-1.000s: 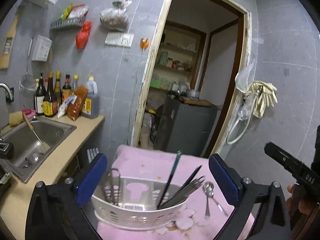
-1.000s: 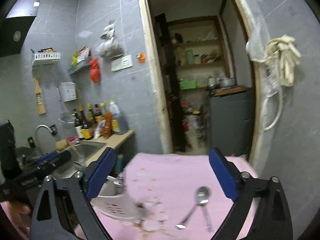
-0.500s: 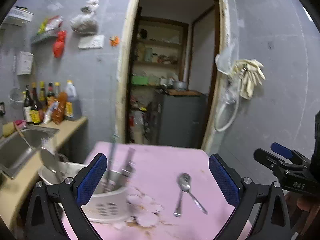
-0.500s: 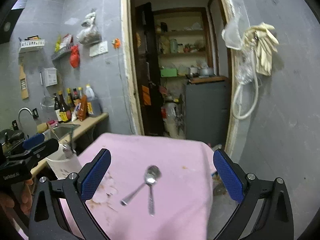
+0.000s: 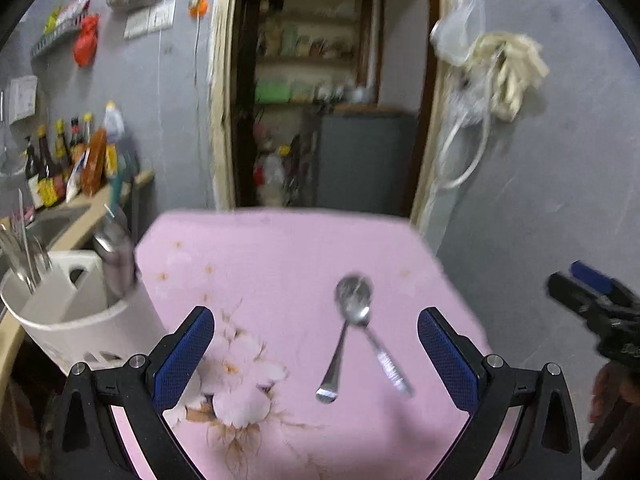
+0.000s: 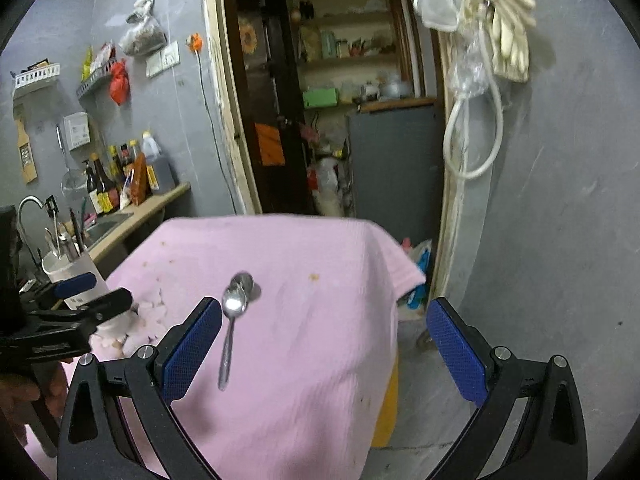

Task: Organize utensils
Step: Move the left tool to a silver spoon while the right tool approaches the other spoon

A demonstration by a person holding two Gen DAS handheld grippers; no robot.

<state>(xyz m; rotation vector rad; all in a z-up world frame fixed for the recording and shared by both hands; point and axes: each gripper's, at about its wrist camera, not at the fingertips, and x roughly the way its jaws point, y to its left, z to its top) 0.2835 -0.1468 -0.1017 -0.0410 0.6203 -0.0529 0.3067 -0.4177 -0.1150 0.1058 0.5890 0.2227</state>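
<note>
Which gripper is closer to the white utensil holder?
Left. The left gripper hovers right beside the holder; the right gripper sits farther right, past the spoons.

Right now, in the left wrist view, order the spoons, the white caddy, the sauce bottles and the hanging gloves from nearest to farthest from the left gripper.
1. Spoons, on the pink cloth, just ahead between the left gripper's fingers.
2. White caddy, at the left.
3. Sauce bottles, far left on the counter.
4. Gloves, upper right, high on the wall.
</note>
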